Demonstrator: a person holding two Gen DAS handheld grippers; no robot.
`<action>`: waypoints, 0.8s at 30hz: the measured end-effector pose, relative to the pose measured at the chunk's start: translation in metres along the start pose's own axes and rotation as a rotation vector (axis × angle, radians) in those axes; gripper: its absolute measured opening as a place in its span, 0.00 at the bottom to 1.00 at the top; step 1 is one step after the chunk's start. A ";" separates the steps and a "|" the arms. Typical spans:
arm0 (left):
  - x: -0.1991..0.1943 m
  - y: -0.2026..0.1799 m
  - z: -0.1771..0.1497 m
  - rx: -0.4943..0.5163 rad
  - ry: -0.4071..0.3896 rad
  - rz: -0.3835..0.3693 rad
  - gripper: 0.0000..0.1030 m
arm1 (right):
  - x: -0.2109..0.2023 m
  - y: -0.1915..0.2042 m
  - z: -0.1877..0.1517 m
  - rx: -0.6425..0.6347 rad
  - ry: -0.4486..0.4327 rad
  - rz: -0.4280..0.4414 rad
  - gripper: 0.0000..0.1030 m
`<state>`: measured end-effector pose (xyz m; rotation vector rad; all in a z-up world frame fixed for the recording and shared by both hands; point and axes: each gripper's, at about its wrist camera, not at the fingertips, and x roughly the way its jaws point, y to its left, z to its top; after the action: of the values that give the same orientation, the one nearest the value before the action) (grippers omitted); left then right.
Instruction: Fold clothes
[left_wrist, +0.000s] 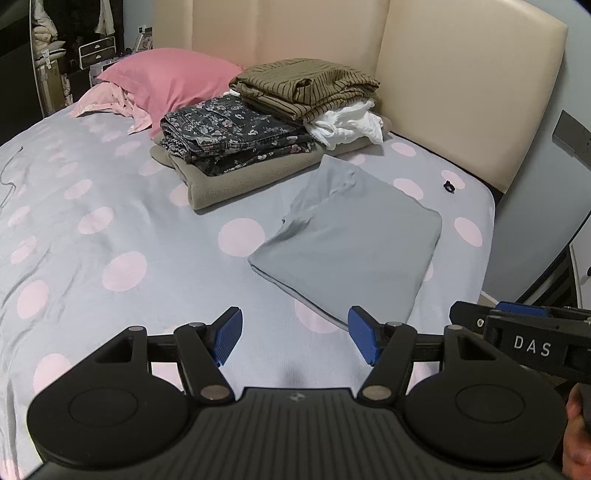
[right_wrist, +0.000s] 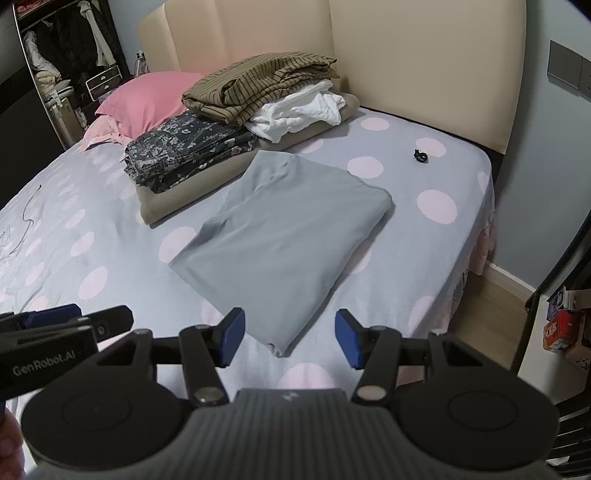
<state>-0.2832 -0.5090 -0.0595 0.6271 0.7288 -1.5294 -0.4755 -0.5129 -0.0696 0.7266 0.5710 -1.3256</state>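
Bedroom: a bed (left_wrist: 110, 229) with a grey sheet dotted in pale pink is filling both views, a beige headboard (left_wrist: 461, 92) is standing behind it, and an open wardrobe is showing at the far left
Stack: a striped olive garment (left_wrist: 306, 86), a white garment (left_wrist: 347, 125) and a dark floral garment (left_wrist: 236, 133) are lying on a folded beige blanket (left_wrist: 236, 181) near the pink pillow (left_wrist: 173, 83)
Task garment: a grey folded garment (right_wrist: 284, 236) is lying flat on the sheet, just in front of the stack and apart from both tools
Long axis: it is running diagonally, from the near corner by the bed's edge up toward the stack
Key relation: its near corner is pointing at the right gripper (right_wrist: 290, 338), sitting just ahead of the gap between the blue pads; from the left gripper (left_wrist: 295, 336) the cloth is lying ahead and off to the right
Nearer hand: the right one, by my reading
Grippers: both are standing with jaws apart and nothing between them
Pose: both are hovering side by side over the bed's near edge, tilting downward toward the sheet
Small item: a little black object (right_wrist: 420, 156) is lying alone near the headboard
Stage: this garment is looking folded, so I judge moving it to the stack or a further fold is coming
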 end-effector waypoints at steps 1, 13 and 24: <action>0.001 0.000 0.000 0.000 0.001 0.000 0.60 | 0.000 0.000 0.000 -0.001 0.000 0.000 0.56; 0.004 -0.002 -0.001 -0.008 0.001 -0.003 0.60 | 0.000 0.000 0.000 -0.005 0.005 -0.004 0.56; 0.006 -0.005 -0.003 -0.004 0.002 -0.006 0.60 | 0.000 0.000 -0.001 -0.007 0.005 -0.004 0.56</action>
<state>-0.2888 -0.5104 -0.0653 0.6238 0.7356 -1.5323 -0.4752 -0.5121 -0.0705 0.7237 0.5808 -1.3249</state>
